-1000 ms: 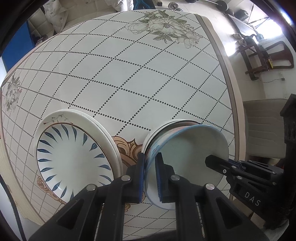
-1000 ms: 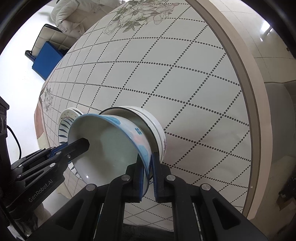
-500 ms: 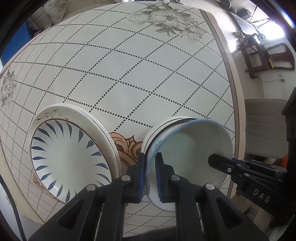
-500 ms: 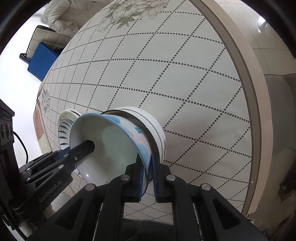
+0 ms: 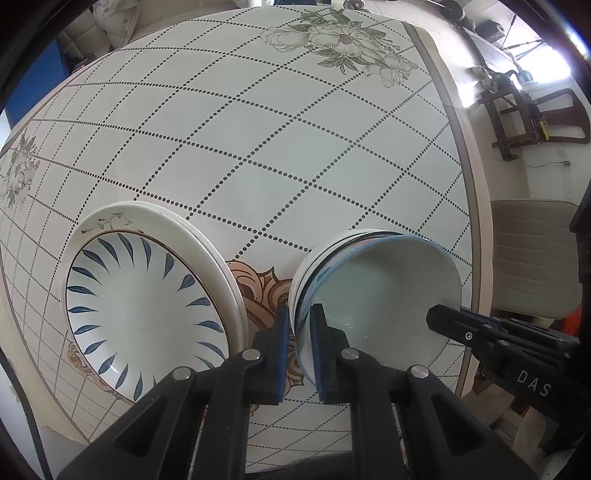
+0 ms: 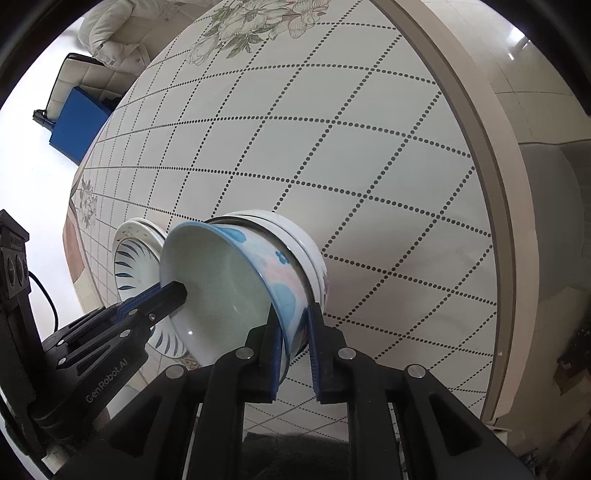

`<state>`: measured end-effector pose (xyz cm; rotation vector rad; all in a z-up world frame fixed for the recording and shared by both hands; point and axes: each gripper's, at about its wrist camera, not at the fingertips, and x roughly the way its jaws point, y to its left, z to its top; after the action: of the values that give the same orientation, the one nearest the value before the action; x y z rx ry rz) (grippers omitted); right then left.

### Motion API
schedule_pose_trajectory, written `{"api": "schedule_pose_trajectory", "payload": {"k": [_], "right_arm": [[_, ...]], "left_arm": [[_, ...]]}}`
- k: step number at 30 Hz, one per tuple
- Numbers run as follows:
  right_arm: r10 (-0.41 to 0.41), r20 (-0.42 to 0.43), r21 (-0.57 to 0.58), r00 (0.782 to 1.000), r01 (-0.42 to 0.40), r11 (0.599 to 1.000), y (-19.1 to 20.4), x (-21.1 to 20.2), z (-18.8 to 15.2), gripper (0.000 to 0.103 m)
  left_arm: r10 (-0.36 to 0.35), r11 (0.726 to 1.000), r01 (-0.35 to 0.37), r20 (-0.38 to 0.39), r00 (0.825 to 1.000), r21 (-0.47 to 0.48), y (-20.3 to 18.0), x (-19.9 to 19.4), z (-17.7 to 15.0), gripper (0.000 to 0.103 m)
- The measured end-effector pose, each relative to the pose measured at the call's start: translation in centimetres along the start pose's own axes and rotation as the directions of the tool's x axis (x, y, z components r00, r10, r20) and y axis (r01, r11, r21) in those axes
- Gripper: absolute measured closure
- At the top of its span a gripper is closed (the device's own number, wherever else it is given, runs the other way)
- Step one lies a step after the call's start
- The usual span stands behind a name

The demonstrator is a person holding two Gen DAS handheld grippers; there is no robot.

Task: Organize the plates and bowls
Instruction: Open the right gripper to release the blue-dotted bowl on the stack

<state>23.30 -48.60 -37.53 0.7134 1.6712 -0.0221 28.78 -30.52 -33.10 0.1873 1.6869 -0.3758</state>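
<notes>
A pale bowl with blue and pink flowers (image 5: 376, 295) (image 6: 221, 288) leans tilted in the top of a stack of white bowls (image 5: 314, 251) (image 6: 306, 251) on the tiled table (image 5: 258, 129). My left gripper (image 5: 299, 332) is shut on the near-left part of the bowl's rim; one of its fingers (image 6: 173, 295) reaches inside the bowl. My right gripper (image 6: 294, 332) straddles the opposite rim, its jaws opening and the pads now loose around the wall. A stack of plates (image 5: 140, 306) (image 6: 129, 258), topped by one with blue leaf strokes, lies to the left of the bowls.
The table's rounded edge (image 5: 476, 221) runs close to the right of the bowls, with a grey padded chair (image 5: 528, 258) beyond it. A blue box (image 6: 77, 125) and a padded jacket (image 6: 114, 33) lie past the far side. Bare tile stretches behind the dishes.
The right gripper's jaws have spread apart around the bowl's rim. The left gripper keeps its grip, and both hands and the bowl stay where they were.
</notes>
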Motion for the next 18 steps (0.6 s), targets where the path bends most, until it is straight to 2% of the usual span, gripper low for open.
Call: {"api": "schedule_pose_trajectory", "payload": {"k": [9,18], "right_arm": [[0.003,0.017,-0.005,1.0,-0.003,1.0,-0.2,-0.1,0.0,0.089],[-0.005,0.032,-0.014,0.999,0.005,1.0,-0.1,-0.1,-0.3,0.089]], "left_arm": [[0.033,0.999,-0.033,0.033,0.999,0.004,-0.1,-0.5,-0.3,0.091],[0.113,0.993,-0.115,0.142,0.983,0.008,-1.0,-1.9,-1.1,0.089]]}}
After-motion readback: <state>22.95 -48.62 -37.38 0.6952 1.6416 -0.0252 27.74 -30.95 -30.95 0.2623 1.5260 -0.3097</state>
